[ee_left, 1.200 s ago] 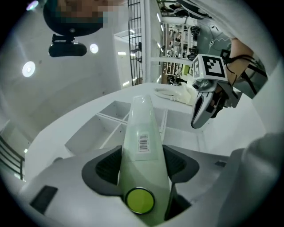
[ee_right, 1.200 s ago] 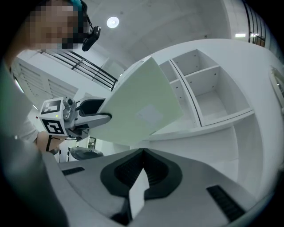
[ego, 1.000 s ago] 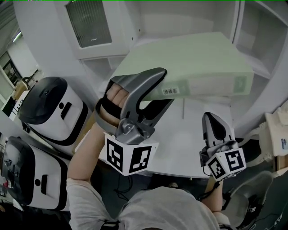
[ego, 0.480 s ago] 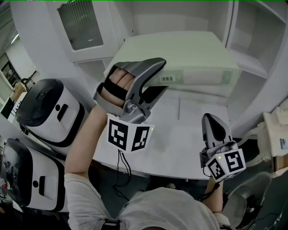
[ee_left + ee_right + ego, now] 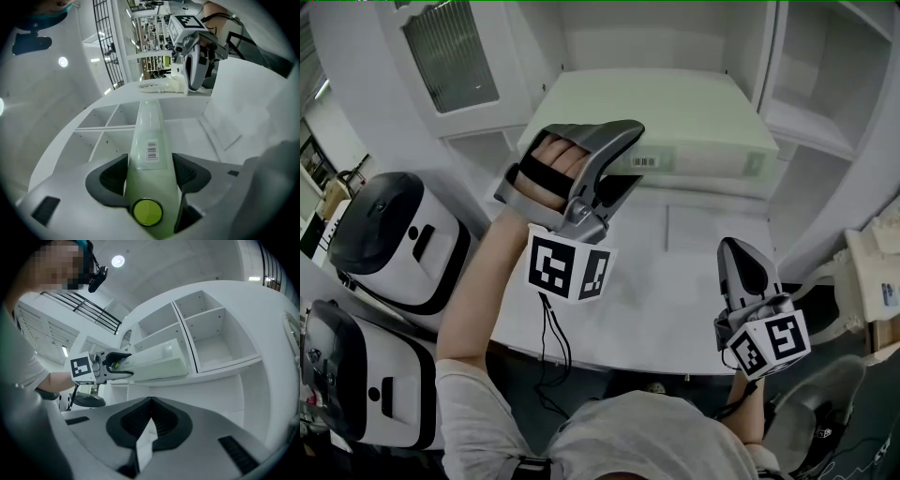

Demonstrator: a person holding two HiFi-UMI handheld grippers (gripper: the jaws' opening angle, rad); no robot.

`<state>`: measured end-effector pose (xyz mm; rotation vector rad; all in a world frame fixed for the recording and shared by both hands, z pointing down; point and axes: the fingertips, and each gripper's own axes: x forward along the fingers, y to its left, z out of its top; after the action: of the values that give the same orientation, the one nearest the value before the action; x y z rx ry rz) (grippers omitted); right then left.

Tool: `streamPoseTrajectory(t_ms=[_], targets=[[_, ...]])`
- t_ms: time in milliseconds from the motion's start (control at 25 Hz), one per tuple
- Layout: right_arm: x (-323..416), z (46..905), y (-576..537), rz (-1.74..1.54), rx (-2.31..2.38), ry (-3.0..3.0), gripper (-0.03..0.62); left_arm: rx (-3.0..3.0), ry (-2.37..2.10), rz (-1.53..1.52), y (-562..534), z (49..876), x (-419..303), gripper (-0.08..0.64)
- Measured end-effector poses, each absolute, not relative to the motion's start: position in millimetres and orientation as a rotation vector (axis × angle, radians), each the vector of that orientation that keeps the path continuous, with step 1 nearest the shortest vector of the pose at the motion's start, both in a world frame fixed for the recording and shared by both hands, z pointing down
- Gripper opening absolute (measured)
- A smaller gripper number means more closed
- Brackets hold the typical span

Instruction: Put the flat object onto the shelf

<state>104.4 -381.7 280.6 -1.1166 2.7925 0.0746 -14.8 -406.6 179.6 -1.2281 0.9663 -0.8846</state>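
Left gripper (image 5: 628, 157) is clamped on the near edge of the flat object (image 5: 675, 112), a pale green slab, one jaw above and one below. Head view: the slab lies about level in the mouth of the wide middle bay of the white shelf (image 5: 811, 141), with its far end toward the back wall and its near edge out over the tabletop (image 5: 666, 309). No view shows whether it touches the shelf board. The left gripper view adds what the head view doesn't: both dark pads pressed flat on the slab's faces, a barcode label (image 5: 151, 151) just past the pads, and the right gripper's marker cube (image 5: 186, 22) up beyond the slab. Right gripper (image 5: 741, 255) hangs over the tabletop's right side, well apart from the slab. Right gripper view: jaws together at the tips, nothing gripped; a thin pale sliver sits between the pads lower down, can't tell what. That view also gives the side-on look: the slab runs from the left gripper into a shelf bay, more compartments to its right. Two white-and-black machines (image 5: 389, 234) sit left of the tabletop, head view only.
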Motion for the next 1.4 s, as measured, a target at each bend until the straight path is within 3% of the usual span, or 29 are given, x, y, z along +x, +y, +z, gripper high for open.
streamPoseTrajectory(t_ms=[1400], targets=[[122,298,-451,0.004,-1.155,2.804,0.009,-1.240,1.093,-1.077,-537,182,-53,0.291]])
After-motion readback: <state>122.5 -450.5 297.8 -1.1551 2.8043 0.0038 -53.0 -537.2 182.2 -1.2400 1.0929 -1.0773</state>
